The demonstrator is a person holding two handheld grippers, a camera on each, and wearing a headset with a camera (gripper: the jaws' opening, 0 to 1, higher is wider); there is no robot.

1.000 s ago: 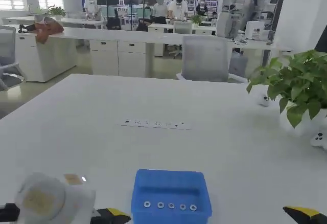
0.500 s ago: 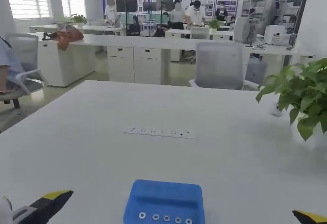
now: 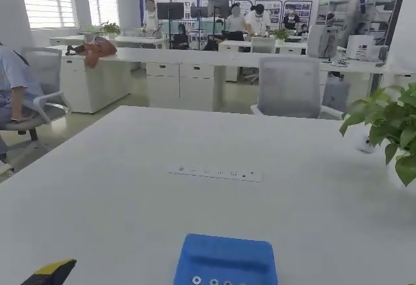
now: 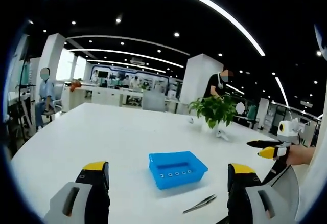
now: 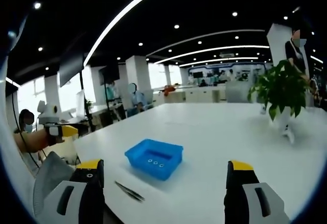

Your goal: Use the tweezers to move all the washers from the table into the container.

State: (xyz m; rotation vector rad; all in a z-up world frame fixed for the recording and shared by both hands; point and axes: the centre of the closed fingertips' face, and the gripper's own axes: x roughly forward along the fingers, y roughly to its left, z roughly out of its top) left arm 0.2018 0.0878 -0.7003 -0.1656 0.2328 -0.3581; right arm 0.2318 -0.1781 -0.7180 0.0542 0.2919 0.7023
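Yellow-tipped, our left tongs (image 4: 167, 169) stand wide apart, and our right tongs (image 5: 164, 164) gape just as wide; neither holds anything. Ahead of both we see the blue container (image 4: 191, 161) on the white worktop (image 4: 117, 132), a row of washers (image 4: 176, 173) inside it. Nearer us, the tweezers (image 4: 200, 203) lie flat on the worktop near the container, untouched.

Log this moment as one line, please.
left tool: open | right tool: open | washers: in blue container | tweezers: on table

Container (image 4: 174, 180) blue; washers (image 4: 177, 173) silver; table (image 4: 112, 132) white; tweezers (image 4: 200, 203) dk grey.
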